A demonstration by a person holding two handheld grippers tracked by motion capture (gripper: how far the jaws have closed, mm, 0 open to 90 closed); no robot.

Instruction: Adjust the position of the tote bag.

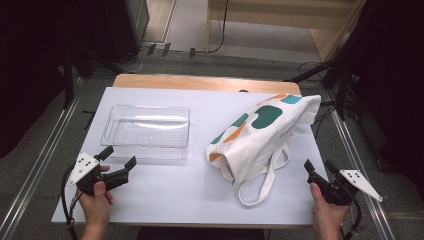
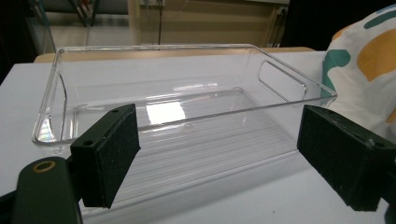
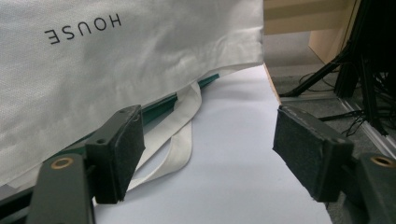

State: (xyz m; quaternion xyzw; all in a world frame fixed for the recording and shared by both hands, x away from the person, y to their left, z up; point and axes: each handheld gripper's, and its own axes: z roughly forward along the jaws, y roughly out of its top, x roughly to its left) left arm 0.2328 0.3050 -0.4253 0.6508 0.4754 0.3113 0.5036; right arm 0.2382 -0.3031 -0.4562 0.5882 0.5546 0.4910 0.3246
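A: Starting at our left: what do we have there?

B: Our left gripper (image 1: 119, 156) hovers over the white sheet (image 1: 165, 195) near the table's front left edge. Its jaws stand apart with nothing between them, and they point at the clear plastic tray (image 1: 145, 131).

A: And the tray itself?

B: It sits flat on the left half of the sheet, just beyond the gripper, not touched. In the left gripper view we see its near wall (image 2: 187, 123) between the two black pads (image 2: 109, 154), with a cut-out handle in its right end wall.

A: Moving right?

B: The tote bag (image 1: 260, 132) lies on its side on the right half of the sheet, white cloth with teal and orange patches. Its mouth and looped handles (image 1: 265, 180) face our side; its far end reaches the table's back right corner. It lies just beside the tray, apart from it.

A: And at the far right?

B: Our right gripper (image 1: 320, 170) hangs near the front right edge, jaws spread wide and gripping nothing. In the right gripper view the bag (image 3: 116, 60) lies just ahead of the left pad, a strap (image 3: 182, 140) curling beneath it. We cannot tell whether that pad touches the cloth.
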